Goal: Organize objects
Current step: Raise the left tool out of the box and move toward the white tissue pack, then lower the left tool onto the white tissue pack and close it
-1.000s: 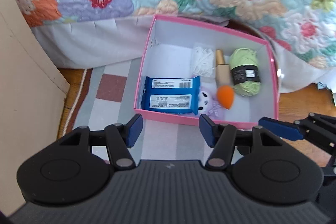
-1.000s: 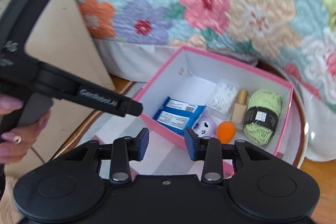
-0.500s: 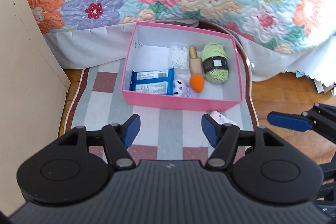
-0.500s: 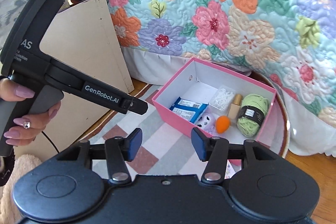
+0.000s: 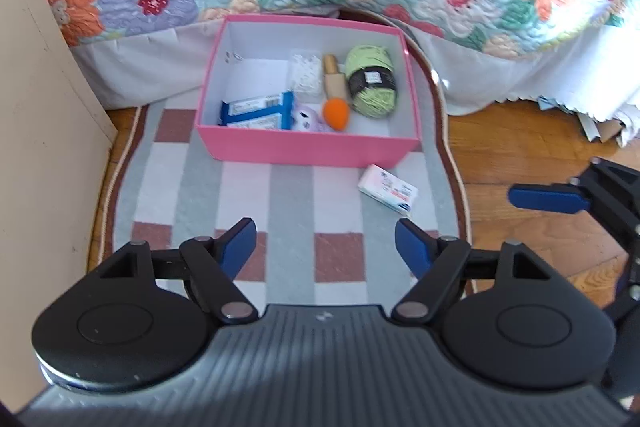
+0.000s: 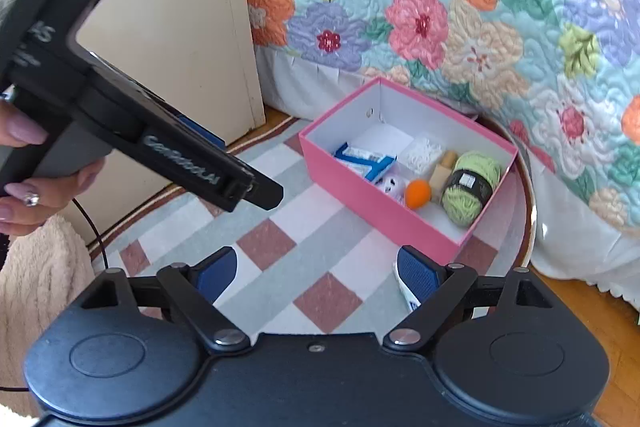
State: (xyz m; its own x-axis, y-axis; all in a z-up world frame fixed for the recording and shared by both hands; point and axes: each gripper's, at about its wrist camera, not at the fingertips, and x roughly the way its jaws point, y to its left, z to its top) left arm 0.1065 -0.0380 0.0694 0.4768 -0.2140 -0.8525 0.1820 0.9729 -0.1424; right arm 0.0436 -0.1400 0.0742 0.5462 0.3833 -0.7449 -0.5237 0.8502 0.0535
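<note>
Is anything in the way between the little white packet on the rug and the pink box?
Nothing visible. The white packet lies on bare rug just outside the pink box, whose top is open.

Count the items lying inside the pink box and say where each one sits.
6. Near wall, left to right: blue packet, white-and-lilac toy, orange sponge. Behind them: white bag, tan bottle, green yarn at right. Smaller things may hide below the near wall.

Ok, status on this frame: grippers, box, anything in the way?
Left gripper and right gripper opening, nothing between the jaws. Pink box filled; small white packet outside it on the rug. Path clear.
</note>
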